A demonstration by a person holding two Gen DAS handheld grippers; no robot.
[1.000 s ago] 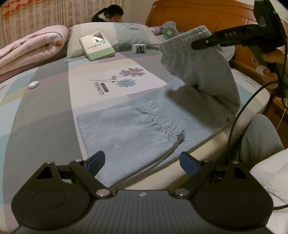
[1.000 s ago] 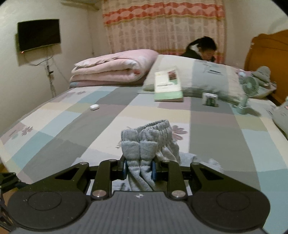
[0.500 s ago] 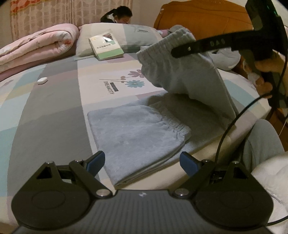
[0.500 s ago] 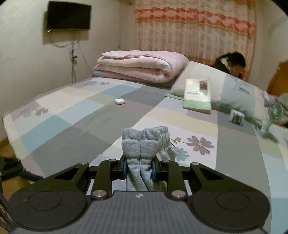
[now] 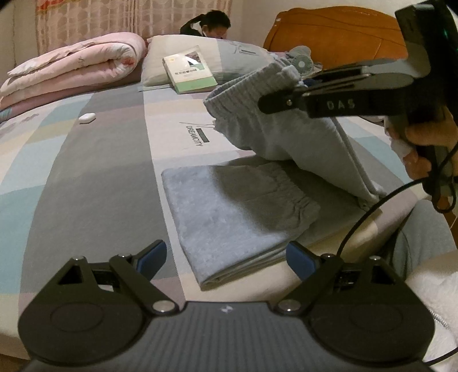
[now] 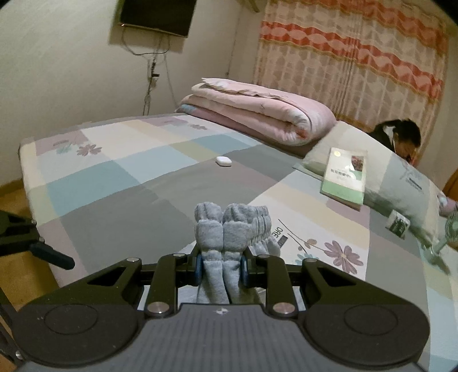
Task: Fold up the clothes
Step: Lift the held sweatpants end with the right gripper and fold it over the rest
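Note:
Grey sweatpants (image 5: 229,211) lie partly folded on the bed near its front edge. Their waistband end (image 5: 257,94) is lifted off the bed and hangs over the flat half, pinched by my right gripper (image 5: 289,94), which comes in from the right in the left wrist view. In the right wrist view the bunched elastic waistband (image 6: 221,229) sits clamped between the blue pads of that right gripper (image 6: 220,266). My left gripper (image 5: 226,257) hovers open just in front of the folded edge, with nothing between its blue fingers (image 5: 151,256).
A pink rolled quilt (image 5: 71,68), a pillow (image 5: 243,60) with a green book (image 5: 189,71), a small fan (image 5: 302,61) and a white case (image 5: 87,118) lie farther back on the bed. A person (image 5: 211,24) sits behind the pillow. A wooden headboard (image 5: 329,45) stands at right.
My right gripper has carried the lifted waistband leftward over the flat half of the sweatpants, rolling as it goes. The left gripper has drifted slightly and stays open.

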